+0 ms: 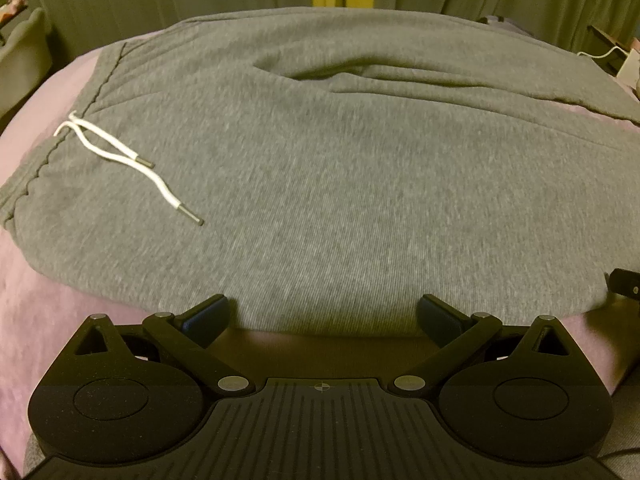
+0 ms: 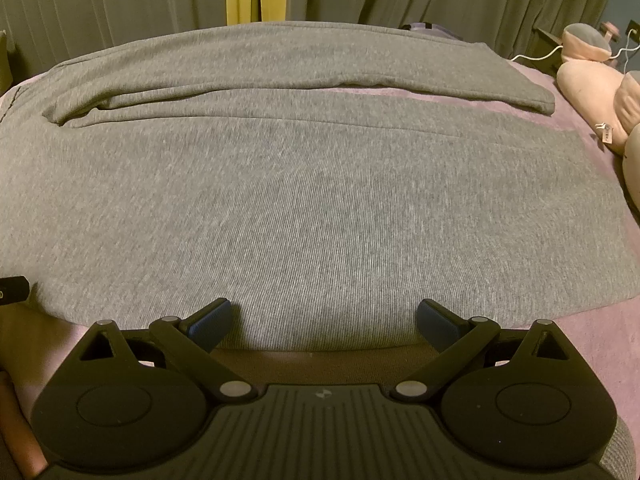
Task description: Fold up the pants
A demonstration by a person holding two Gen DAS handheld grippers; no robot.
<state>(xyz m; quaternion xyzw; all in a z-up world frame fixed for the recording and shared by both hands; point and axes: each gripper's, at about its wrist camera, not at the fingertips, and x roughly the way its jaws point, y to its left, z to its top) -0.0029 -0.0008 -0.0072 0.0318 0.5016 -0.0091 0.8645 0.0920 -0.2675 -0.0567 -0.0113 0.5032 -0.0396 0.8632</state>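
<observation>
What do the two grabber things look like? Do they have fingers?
Both look the same. The left gripper and the right gripper are black plastic, each with a ridged middle plate, two round discs, silver rivets and slanted arms. Each has two fingers tipped with dark blue pads. A small round mark sits on the left one's plate.

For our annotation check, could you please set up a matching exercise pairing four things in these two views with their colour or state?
Things:
1. pants
2. drawstring
3. bed cover
4. left gripper

Descriptions:
A. pinkish purple
B. white with dark tips
C. open, jaws wide apart at the near fabric edge
D. grey, spread flat

Pairs: 1-D, 2-B, 3-A, 4-C
</observation>
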